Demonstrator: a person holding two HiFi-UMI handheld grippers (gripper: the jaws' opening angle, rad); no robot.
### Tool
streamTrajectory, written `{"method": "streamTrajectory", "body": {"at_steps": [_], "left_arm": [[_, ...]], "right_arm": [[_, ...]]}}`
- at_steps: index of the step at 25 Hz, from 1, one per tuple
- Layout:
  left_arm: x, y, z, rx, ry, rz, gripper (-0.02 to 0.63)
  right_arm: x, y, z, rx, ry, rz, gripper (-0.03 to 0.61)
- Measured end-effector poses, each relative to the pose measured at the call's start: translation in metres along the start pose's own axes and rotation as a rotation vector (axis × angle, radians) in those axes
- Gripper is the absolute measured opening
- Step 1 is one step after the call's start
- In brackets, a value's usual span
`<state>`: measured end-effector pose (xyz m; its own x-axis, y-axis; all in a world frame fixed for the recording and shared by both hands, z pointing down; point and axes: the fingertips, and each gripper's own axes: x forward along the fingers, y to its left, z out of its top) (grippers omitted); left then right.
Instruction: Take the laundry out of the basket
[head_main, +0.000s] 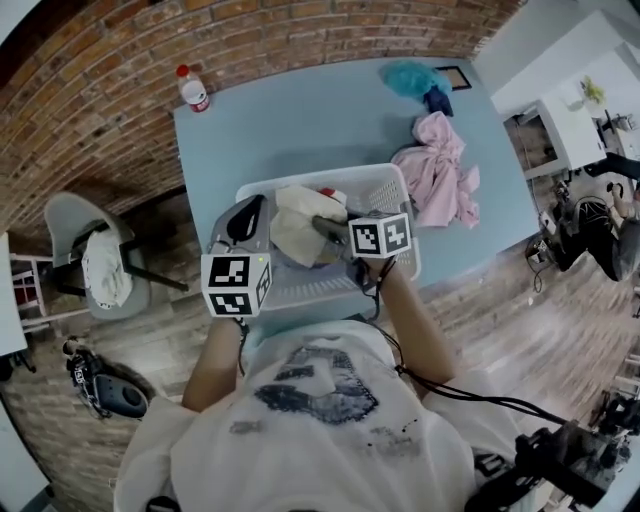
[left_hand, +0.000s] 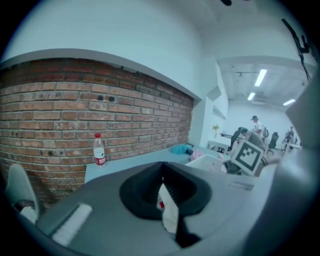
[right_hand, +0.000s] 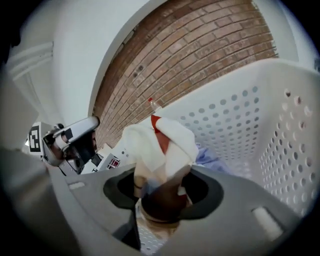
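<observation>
Brick wall at the back, blue table (head_main: 300, 120) across the middle of the head view, white basket (head_main: 385, 185) sitting close to its near edge.

So the right hand-held gripper (right_hand: 162, 192) is clamped on a fat bunch of cream cloth (right_hand: 165, 142), which fills the centre of its view and sticks up past the jaws. The left hand-held gripper (left_hand: 165, 187) is fully closed on just a thin white strip with a red spot on it. That looks like an edge of the same cloth, but I can't say for sure. In the head view the cloth hangs over the left half of the basket, held between the two.

Stuff I'd worry about:

- That left pinch is tiny. Pull the two grippers apart too hard and I reckon the strip slides out and the cloth swings off the right one only.
- The bottom end of the cloth is hidden under the right gripper, so I can't tell if it's clear of the rim. If it drags on the perforated wall, the basket looks light enough to get tugged toward the table edge, or tipped.
- There's a lilac piece (right_hand: 210, 156) lower right in the basket, just behind the cloth. If they're tangled, it comes up too and drops wherever.

The pink cloth (head_main: 440, 170) is already out on the table, right of the basket. The bottle (head_main: 192, 88) at upper left is well apart, no issue there.
</observation>
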<state>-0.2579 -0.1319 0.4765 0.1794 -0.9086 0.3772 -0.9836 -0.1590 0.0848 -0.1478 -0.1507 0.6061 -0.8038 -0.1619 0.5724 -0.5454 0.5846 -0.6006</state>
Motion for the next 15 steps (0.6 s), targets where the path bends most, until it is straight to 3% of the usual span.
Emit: {"method": "streamTrajectory", "body": {"at_steps": [15], "left_arm": [[-0.056,-0.013,0.029,0.084,-0.096,0.012,-0.009]], "right_arm": [[-0.109,0.075,0.059,-0.092,-0.368,-0.068,0.189]]}}
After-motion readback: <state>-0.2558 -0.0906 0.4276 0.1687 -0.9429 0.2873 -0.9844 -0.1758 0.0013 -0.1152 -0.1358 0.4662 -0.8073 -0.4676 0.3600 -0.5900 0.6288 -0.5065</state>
